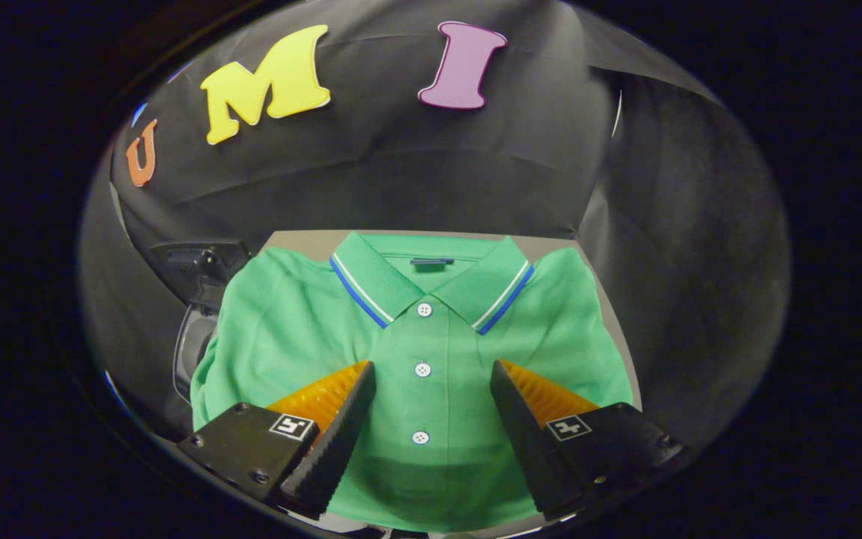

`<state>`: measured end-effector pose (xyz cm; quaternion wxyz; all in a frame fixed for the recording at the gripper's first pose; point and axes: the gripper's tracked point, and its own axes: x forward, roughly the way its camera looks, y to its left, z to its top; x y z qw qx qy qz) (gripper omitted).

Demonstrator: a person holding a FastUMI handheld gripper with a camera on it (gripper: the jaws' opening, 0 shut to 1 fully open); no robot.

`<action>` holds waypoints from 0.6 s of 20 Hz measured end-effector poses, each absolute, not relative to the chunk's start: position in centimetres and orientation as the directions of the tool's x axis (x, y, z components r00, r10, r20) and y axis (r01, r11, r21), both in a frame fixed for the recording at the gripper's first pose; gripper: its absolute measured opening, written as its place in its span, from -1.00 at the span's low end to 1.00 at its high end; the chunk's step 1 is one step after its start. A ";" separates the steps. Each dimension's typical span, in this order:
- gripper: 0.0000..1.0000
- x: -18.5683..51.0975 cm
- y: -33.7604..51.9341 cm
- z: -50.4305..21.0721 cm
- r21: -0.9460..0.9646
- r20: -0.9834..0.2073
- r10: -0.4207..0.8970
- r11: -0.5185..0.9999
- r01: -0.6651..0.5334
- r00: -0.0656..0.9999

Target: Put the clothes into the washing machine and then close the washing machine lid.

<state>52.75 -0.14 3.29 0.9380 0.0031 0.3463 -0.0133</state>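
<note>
A green polo shirt [431, 352] lies folded flat on a grey surface [304, 241], collar away from me, with white and blue stripes along the collar edge and three white buttons down the placket. My gripper [431, 370] hovers just above the shirt's lower front, open, with its two fingers on either side of the button placket. Nothing is held between them. To the left of the shirt, part of the washing machine [193, 314] shows: a dark raised lid and a pale curved rim, partly hidden by the shirt's sleeve.
Black cloth walls close in behind and on both sides of the grey surface. The surface's right edge [614, 322] runs close beside the shirt's right sleeve.
</note>
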 end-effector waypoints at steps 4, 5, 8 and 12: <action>0.92 52.7 -0.1 3.3 -0.003 -0.648 -0.024 1.000 0.028 0.761; 0.90 52.7 -0.1 3.4 0.000 -0.646 -0.023 1.000 0.030 0.763; 0.59 53.1 -0.2 3.0 -0.004 -0.633 -0.028 0.999 0.033 0.773; -0.03 53.2 0.5 3.2 -0.012 -0.640 -0.037 0.999 0.038 0.768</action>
